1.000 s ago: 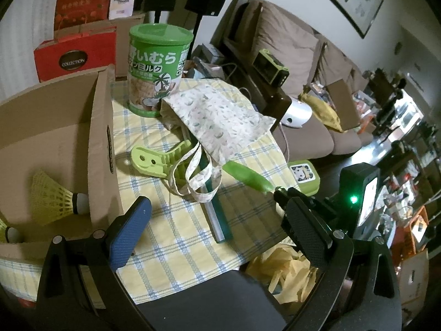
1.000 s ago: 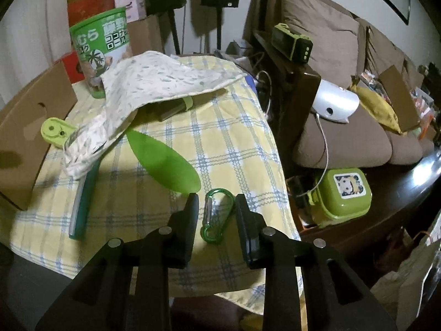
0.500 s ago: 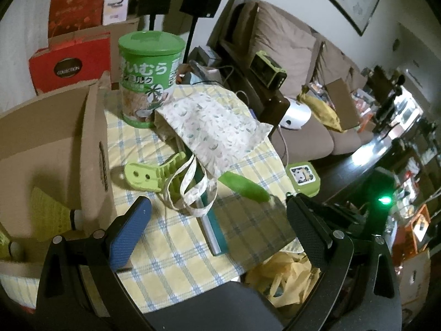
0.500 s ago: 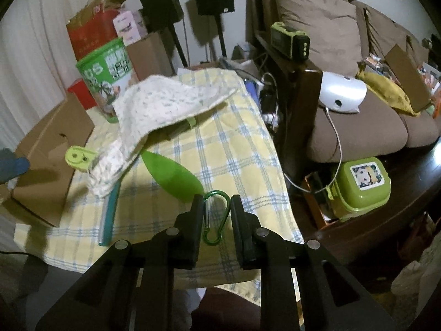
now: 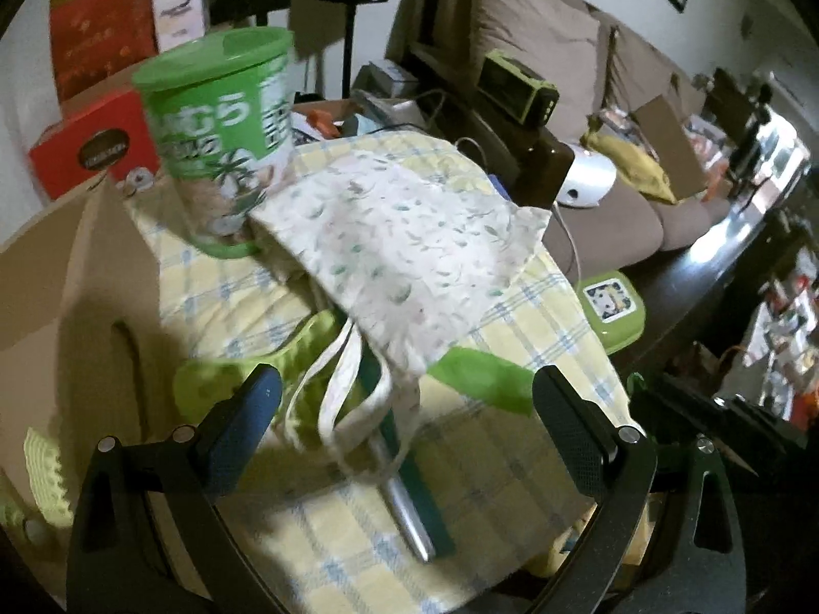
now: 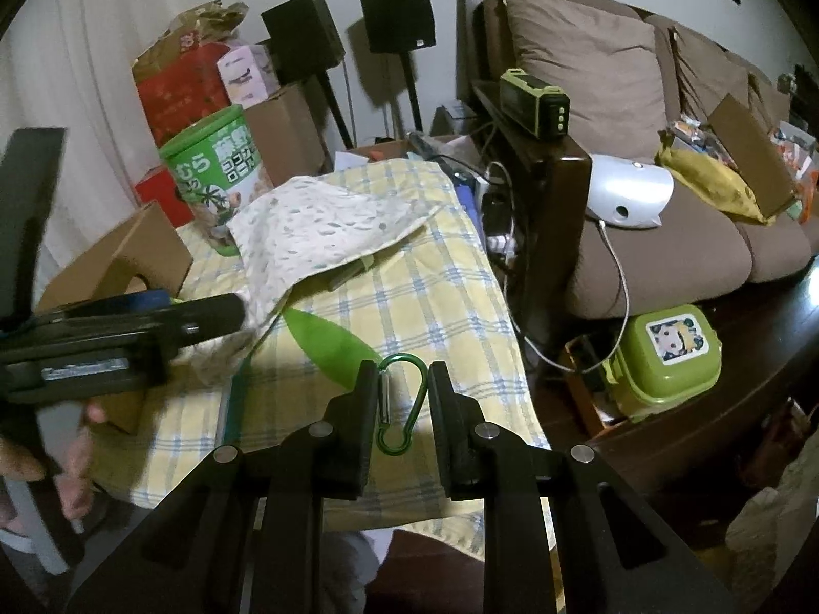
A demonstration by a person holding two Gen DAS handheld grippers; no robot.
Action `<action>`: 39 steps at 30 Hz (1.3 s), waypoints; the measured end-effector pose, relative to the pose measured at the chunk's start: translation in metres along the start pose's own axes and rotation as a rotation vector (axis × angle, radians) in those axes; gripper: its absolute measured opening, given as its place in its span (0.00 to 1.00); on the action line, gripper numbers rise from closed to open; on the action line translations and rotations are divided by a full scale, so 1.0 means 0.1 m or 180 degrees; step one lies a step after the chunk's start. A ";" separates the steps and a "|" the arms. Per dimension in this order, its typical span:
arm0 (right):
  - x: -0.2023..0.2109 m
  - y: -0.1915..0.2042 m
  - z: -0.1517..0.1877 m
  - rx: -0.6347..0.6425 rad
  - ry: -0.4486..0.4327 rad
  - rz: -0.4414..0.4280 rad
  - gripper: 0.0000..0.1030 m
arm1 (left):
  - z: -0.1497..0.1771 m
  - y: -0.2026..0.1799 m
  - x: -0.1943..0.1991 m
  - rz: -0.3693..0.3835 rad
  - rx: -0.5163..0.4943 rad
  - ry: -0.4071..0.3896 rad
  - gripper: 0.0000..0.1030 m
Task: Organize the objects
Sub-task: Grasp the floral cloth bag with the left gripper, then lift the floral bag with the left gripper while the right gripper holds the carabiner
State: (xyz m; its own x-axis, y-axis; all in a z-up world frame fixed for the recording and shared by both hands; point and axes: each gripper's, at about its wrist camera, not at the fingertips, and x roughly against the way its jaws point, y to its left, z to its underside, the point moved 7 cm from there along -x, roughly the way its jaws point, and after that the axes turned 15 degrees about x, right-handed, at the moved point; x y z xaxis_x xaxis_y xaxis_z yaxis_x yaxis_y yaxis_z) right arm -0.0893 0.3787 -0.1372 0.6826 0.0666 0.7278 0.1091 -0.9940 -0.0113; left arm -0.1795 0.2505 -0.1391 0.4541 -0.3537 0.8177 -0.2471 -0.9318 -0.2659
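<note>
My right gripper (image 6: 400, 389) is shut on a green carabiner (image 6: 399, 404) and holds it above the near edge of the yellow checked tablecloth (image 6: 435, 286). My left gripper (image 5: 407, 394) is open and empty, low over the white leaf-print drawstring bag (image 5: 404, 240); the bag also shows in the right wrist view (image 6: 327, 225). Its cords (image 5: 348, 399) lie between my fingers. A green flat scoop (image 5: 481, 378) pokes out from under the bag, also in the right wrist view (image 6: 332, 343). A green clip (image 5: 256, 373) and a dark green ruler-like bar (image 5: 414, 486) lie beside the bag.
A tall green canister (image 5: 225, 133) stands behind the bag. An open cardboard box (image 5: 66, 307) with a yellow shuttlecock (image 5: 46, 470) is at the left. A brown sofa (image 6: 665, 163) and a green lunch box (image 6: 665, 353) are to the right.
My right gripper has lifted the carabiner off the cloth and closed on it. My left gripper has moved forward and right, toward the bag and over its cords.
</note>
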 end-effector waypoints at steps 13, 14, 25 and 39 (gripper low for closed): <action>0.02 -0.11 -0.02 -0.0086 -0.0009 -0.0014 0.18 | -0.02 -0.13 -0.45 -0.0455 -0.0296 -0.0079 0.35; 0.02 -0.12 -0.02 -0.0093 -0.0003 -0.0016 0.18 | -0.01 -0.12 -0.44 -0.0440 -0.0276 -0.0084 0.14; 0.04 -0.07 -0.06 -0.0069 -0.0054 -0.0052 0.18 | -0.22 -0.08 0.06 -0.0026 0.0015 -0.0265 0.02; 0.30 0.17 -0.31 0.0070 -0.0247 -0.0143 0.18 | -0.50 0.20 0.90 0.0284 0.0346 -0.0569 0.02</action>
State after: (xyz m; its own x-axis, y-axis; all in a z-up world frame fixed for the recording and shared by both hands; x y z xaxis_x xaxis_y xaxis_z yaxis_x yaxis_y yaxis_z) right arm -0.0894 0.3614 -0.0938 0.7305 0.1185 0.6725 0.1561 -0.9877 0.0044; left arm -0.1865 0.2043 -0.0456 0.5815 -0.4348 0.6876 -0.2037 -0.8961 -0.3944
